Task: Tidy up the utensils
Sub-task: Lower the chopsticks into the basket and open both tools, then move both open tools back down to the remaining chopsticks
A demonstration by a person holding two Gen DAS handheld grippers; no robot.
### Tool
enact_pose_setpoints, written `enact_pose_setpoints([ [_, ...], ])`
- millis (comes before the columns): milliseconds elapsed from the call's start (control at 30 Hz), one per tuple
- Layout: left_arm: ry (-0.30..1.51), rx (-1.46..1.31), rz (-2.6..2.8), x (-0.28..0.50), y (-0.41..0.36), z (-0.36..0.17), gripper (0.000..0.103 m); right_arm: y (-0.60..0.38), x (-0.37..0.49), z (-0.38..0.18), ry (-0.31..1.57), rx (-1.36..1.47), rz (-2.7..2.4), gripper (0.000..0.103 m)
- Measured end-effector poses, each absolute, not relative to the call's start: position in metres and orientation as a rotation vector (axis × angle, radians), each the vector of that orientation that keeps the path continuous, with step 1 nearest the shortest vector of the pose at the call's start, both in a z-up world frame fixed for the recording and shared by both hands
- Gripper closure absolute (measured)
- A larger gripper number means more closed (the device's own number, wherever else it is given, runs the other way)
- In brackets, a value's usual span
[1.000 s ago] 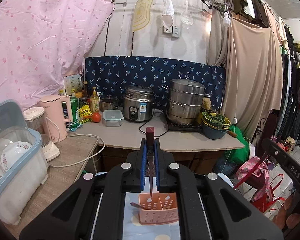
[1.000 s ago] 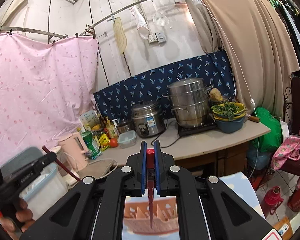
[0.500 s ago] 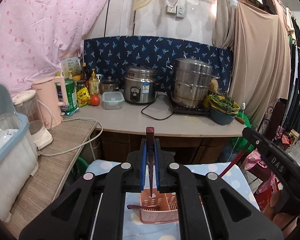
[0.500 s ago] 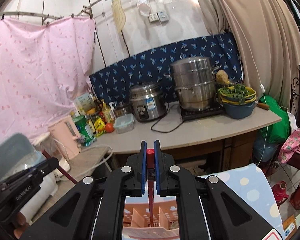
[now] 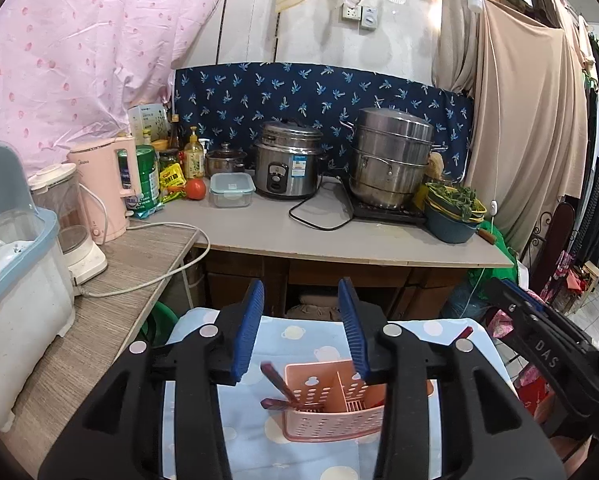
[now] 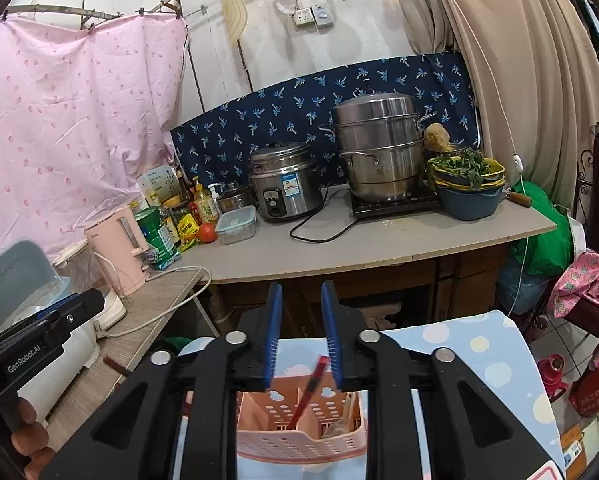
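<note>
A pink slotted caddy (image 5: 331,404) stands on the blue spotted cloth (image 5: 259,448) just under both grippers. My left gripper (image 5: 300,288) has its jaws opening, with nothing pressed between the blue pads. A dark red utensil (image 5: 277,380) leans out of the caddy's left compartment. In the right wrist view the caddy (image 6: 299,436) sits below my right gripper (image 6: 301,286), whose jaws are also opening. A thin red utensil (image 6: 309,390) leans loose in the caddy between the pads. A pale utensil (image 6: 339,424) lies in the right compartment.
A wooden side counter (image 5: 111,280) at the left bears a dish box (image 5: 15,300), a blender and a pink kettle (image 5: 103,192). Behind, a grey worktop (image 5: 339,236) carries a rice cooker, a steel steamer pot (image 5: 391,160) and bowls of greens. Bags and hanging clothes fill the right.
Both grippers sank toward the caddy while shut on red utensils. Their jaws have since parted, and the utensils now lean in the caddy.
</note>
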State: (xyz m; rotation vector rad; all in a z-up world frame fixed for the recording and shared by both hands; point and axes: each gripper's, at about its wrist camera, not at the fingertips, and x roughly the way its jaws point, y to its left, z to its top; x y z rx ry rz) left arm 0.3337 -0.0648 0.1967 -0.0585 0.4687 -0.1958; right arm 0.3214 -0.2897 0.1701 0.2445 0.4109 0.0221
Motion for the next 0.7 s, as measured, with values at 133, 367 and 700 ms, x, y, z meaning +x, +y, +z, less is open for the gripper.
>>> enact_pose_setpoints([
  [133, 0.473, -0.058, -0.190, 0.324, -0.061, 0.200, 0.064, -0.296, 0.304, 0.174, 0.404, 0.260, 0.028, 0.071],
  [367, 0.469, -0.052, -0.178, 0.293, -0.050, 0.202, 0.047, -0.302, 0.259, 0.170, 0.424, 0.254, 0.040, 0.066],
  [700, 0.526, 0.003, -0.193, 0.220, -0.033, 0.169, 0.047, -0.291, 0.163, 0.132, 0.501, 0.204, 0.053, 0.065],
])
